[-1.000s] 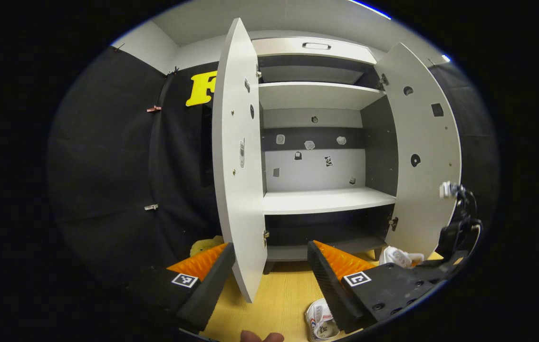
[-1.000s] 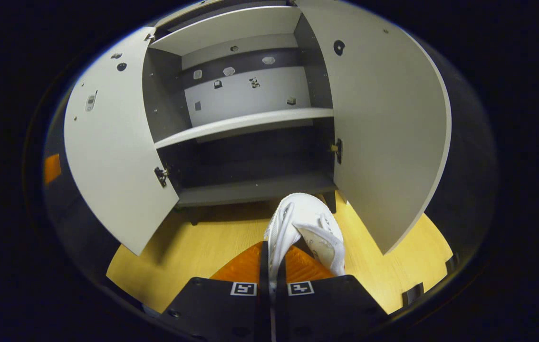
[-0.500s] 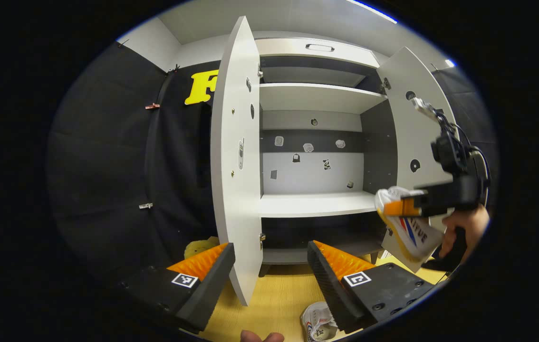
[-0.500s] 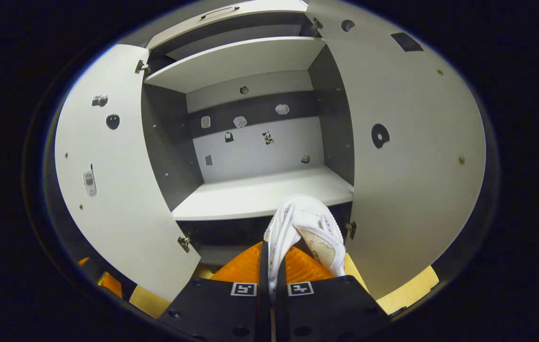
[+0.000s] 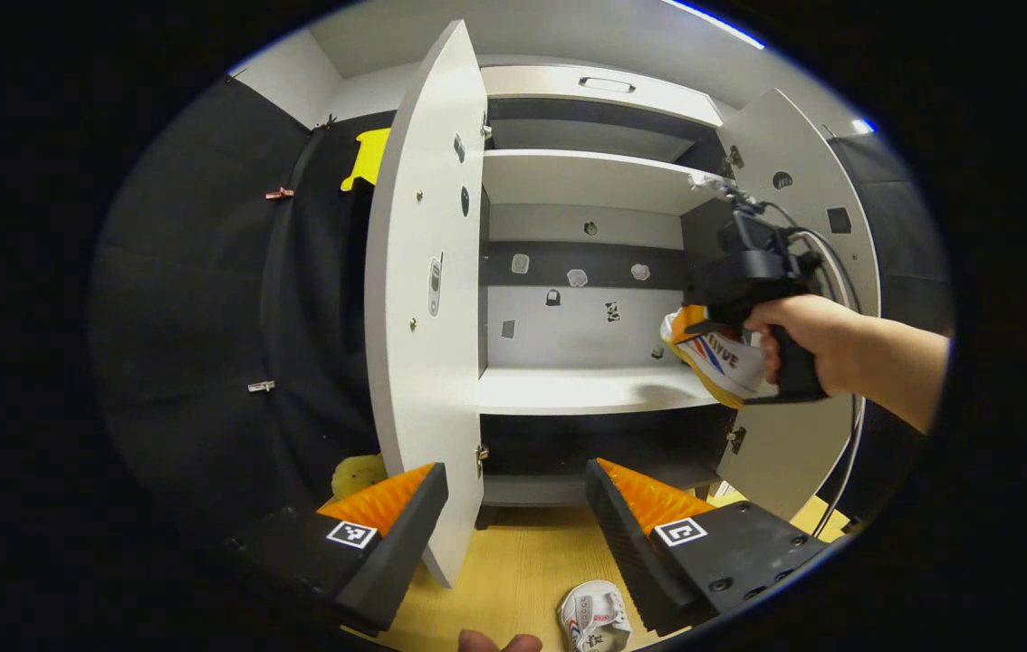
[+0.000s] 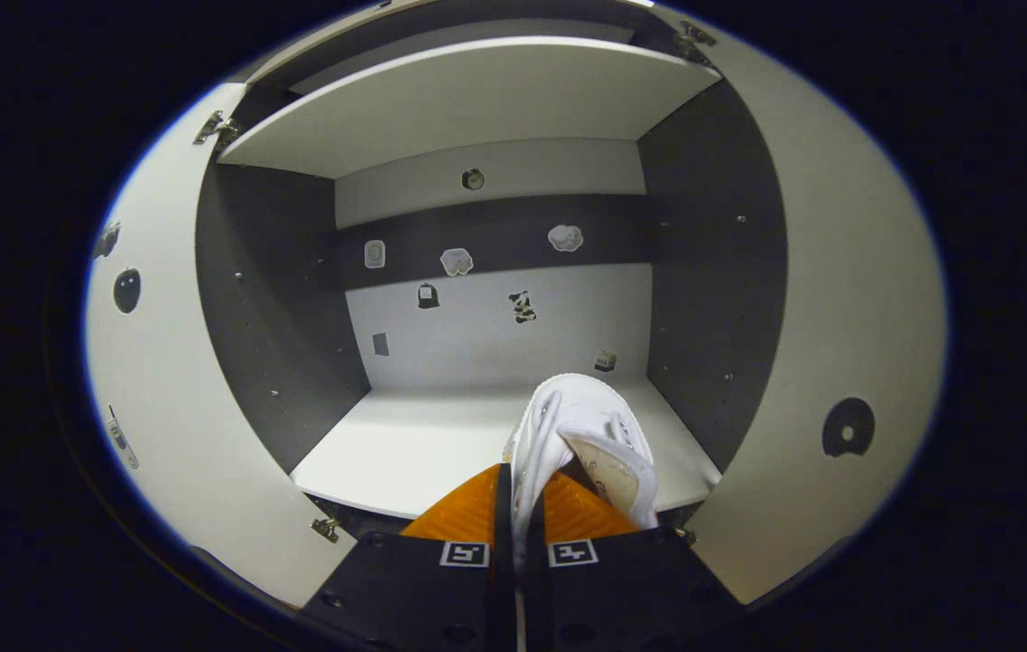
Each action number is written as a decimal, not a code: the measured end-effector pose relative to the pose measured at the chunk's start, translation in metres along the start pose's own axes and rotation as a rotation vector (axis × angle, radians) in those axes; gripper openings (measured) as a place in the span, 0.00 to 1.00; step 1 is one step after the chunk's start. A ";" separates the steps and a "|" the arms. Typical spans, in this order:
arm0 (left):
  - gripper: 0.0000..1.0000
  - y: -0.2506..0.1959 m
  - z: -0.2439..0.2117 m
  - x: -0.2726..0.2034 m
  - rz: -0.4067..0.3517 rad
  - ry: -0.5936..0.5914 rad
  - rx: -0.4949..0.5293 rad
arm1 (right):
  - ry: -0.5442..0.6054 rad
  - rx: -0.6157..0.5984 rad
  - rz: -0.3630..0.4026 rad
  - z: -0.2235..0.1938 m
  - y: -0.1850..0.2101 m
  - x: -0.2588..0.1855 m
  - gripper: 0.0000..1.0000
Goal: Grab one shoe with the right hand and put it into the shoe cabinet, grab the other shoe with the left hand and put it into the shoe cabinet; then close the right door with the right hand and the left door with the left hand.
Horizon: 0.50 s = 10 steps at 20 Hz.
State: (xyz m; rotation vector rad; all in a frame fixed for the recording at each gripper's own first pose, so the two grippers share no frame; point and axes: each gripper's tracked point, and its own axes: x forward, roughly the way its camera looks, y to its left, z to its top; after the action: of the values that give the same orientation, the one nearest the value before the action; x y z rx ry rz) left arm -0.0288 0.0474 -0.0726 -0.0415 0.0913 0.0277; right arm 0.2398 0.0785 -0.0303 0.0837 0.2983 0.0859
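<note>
A white canvas shoe (image 6: 581,435), pinched by the right gripper (image 6: 518,507), was held above the grey cabinet's white shelf (image 6: 414,448), while a second shoe (image 5: 593,618) was left below the spread left gripper (image 5: 513,503).

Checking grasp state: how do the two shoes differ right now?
The held shoe is off the floor, clamped in the right gripper at the front of the cabinet's middle shelf. The other shoe lies on the wooden floor, below the open left gripper, ungrasped. The held one hangs tilted; the other rests. Both are white.
</note>
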 end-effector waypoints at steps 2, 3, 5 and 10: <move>0.95 -0.002 -0.001 0.003 0.007 0.005 -0.005 | 0.047 -0.016 -0.005 -0.001 -0.005 0.036 0.08; 0.95 -0.002 -0.002 0.005 0.012 0.009 -0.010 | 0.068 -0.027 -0.009 -0.003 -0.008 0.053 0.08; 0.95 -0.002 -0.003 0.008 0.025 0.014 -0.019 | 0.110 -0.059 -0.016 -0.008 -0.014 0.085 0.08; 0.96 -0.005 -0.005 0.014 0.058 0.018 -0.006 | 0.213 -0.131 -0.030 -0.017 -0.026 0.149 0.09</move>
State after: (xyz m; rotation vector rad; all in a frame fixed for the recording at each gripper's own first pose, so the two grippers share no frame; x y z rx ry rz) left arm -0.0154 0.0420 -0.0787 -0.0446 0.1100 0.0857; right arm 0.3788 0.0686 -0.0917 -0.0604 0.5052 0.0845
